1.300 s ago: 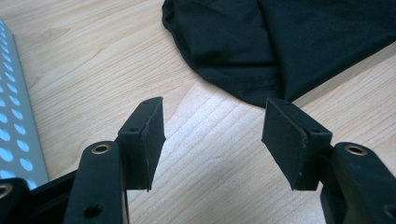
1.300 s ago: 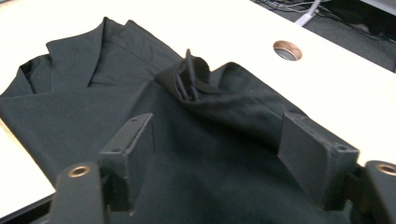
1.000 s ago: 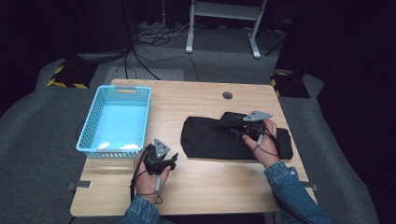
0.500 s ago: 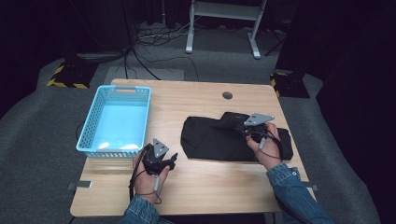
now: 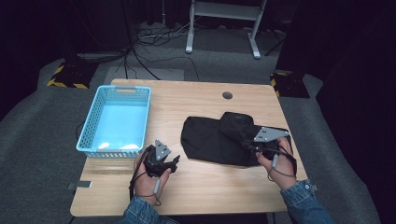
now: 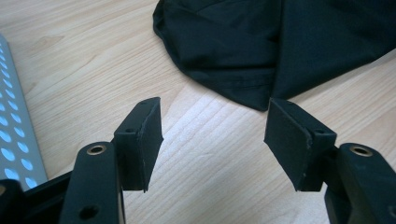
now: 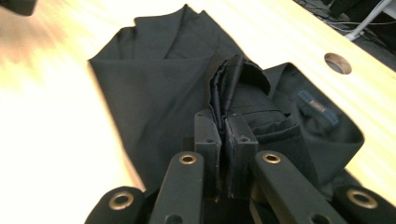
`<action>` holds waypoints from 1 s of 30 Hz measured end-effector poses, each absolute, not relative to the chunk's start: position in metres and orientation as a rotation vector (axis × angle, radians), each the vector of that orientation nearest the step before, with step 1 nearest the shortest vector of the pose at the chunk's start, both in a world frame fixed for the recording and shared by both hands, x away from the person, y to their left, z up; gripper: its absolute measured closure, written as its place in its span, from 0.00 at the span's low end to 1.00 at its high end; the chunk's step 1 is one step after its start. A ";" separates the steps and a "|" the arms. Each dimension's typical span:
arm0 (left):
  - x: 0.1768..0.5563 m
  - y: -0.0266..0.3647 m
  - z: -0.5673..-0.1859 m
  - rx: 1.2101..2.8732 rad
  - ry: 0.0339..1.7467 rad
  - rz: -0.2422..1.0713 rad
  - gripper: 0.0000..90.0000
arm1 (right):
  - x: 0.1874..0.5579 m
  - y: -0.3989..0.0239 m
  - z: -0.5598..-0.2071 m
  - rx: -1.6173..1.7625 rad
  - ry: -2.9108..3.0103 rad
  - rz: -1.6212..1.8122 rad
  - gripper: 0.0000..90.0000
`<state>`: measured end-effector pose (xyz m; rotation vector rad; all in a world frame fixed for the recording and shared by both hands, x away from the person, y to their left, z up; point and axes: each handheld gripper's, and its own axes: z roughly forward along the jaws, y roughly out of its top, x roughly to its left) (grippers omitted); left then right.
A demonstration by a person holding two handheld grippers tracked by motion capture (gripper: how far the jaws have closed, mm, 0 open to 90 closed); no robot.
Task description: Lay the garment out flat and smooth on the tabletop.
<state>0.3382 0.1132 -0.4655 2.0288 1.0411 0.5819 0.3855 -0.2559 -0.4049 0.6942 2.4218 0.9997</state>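
Note:
A black folded garment (image 5: 210,140) lies on the right half of the wooden table (image 5: 210,191). My right gripper (image 5: 246,143) sits at its right end; the jaws have just been closing and now stand shut on a raised fold of the black garment (image 7: 154,84), pinched between the pads at my right gripper (image 7: 225,126). A small label (image 7: 317,106) shows on the waistband. My left gripper (image 5: 172,162) rests near the front edge, left of the garment. It is my left gripper (image 6: 212,140) standing open over bare wood, short of the garment's hem (image 6: 280,42).
A light blue plastic basket (image 5: 88,133) stands at the table's left, its edge (image 6: 9,140) close to my left gripper. A cable hole (image 5: 227,95) is at the back of the table. Dark floor, cables and a metal stand lie beyond.
My right gripper has shut on a fold of the garment and shifted right and slightly up with it, bunching the cloth. The left gripper has stayed put.

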 end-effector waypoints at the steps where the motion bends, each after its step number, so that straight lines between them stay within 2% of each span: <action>1: 0.337 0.113 -0.465 2.032 1.035 0.582 0.41 | 0.382 -0.257 -0.405 0.689 2.424 1.000 0.95; 13: 0.331 0.114 -0.463 2.052 0.991 0.577 0.41 | 0.337 -0.272 -0.410 0.686 2.438 1.021 0.95; 30: 0.342 0.103 -0.464 2.071 0.941 0.549 0.41 | 0.289 -0.277 -0.423 0.699 2.476 1.003 0.95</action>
